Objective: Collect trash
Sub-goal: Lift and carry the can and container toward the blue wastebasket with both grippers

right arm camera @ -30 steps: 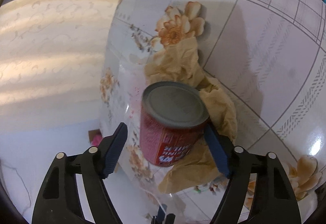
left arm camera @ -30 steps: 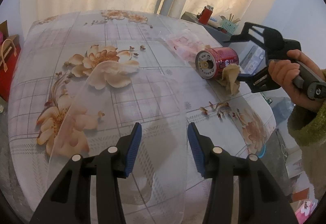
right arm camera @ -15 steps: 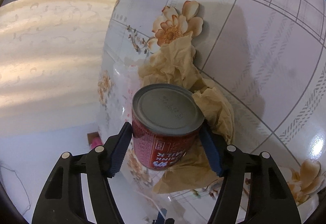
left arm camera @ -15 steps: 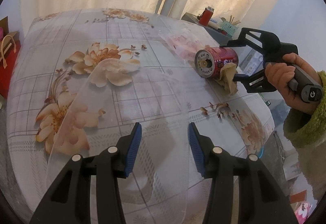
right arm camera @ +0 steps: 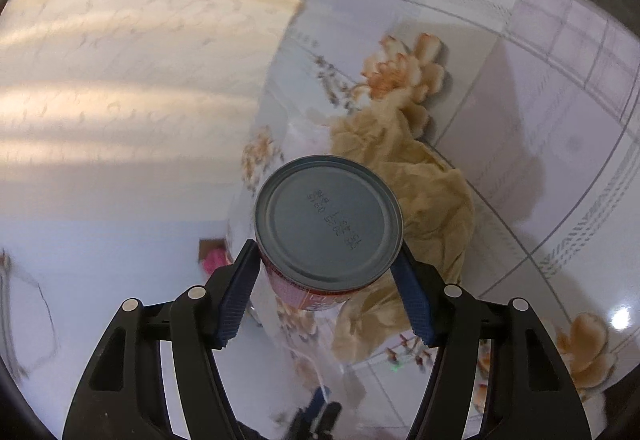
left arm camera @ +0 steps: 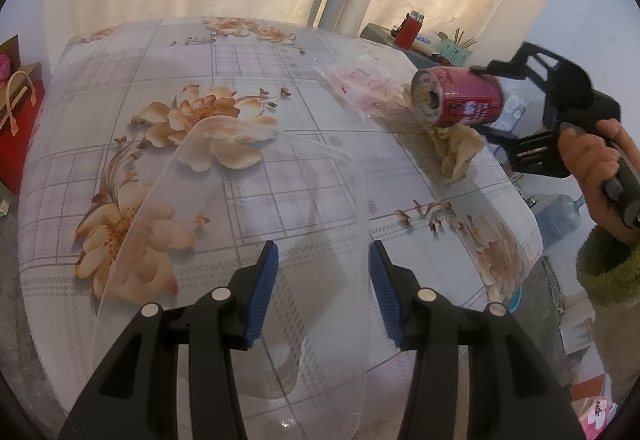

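Red can [left arm camera: 460, 95] w/ grey metal end; tan crumpled paper [left arm camera: 456, 151]. Tablecloth [left arm camera: 280, 175] pale grey plaid w/ peach flowers. Gripper pads [left arm camera: 264, 280] blue.

Can base [right arm camera: 328, 226]: you face a dot-printed code stamped in two lines on the grey metal end, upside down to you; the digits look like a date, but blur keeps you from reading them with any certainty.
Can side [left arm camera: 466, 101]: your left view shows white print on the red label, too small and curved to make out as words.
Can label edge: below the rim in your right view a strip of white lettering shows on red, cut off and unreadable.
Pink wrapper [left arm camera: 366, 85]: pink marks on clear plastic, none legible.
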The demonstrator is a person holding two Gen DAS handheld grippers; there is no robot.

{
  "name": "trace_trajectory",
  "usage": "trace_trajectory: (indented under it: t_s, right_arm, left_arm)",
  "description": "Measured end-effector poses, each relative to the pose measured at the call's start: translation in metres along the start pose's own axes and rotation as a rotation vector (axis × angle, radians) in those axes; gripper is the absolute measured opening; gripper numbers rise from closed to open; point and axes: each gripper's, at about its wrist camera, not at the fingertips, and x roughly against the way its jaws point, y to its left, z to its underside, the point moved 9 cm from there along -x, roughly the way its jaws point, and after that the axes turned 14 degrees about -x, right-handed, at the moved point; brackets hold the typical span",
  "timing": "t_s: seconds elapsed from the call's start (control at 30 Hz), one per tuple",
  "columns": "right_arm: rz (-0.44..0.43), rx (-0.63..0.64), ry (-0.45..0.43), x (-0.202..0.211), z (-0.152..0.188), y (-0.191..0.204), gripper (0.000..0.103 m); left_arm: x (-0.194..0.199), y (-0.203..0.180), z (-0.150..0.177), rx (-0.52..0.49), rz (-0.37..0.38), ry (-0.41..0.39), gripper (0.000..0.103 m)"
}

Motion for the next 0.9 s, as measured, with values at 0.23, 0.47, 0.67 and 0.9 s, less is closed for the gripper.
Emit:
trace_trajectory:
  t_s: [0.23,0.47,0.67,0.9]
  right_arm:
    - [0.058,0.286,-0.005,0.018,0.034,0.025,0.062]
    - [0.125,0.594,-0.041,0.042,0.086,0.031,0.062]
    - [0.304,0.772,-0.124,0.052,0.112,-0.018,0.062]
    - [0.477,1.017,-0.323,0.039,0.123,-0.062,0.062]
  left_arm:
    - [-0.001,-0.002,-0.001,-0.008,-0.008,0.008,0.046]
    - [-0.001,-0.003,-0.001,-0.01,-0.024,0.01,0.046]
    - [-0.002,-0.008,0.0,-0.021,-0.024,0.026,0.046]
    - [-0.005,-0.011,0.0,-0.036,-0.038,0.045,0.046]
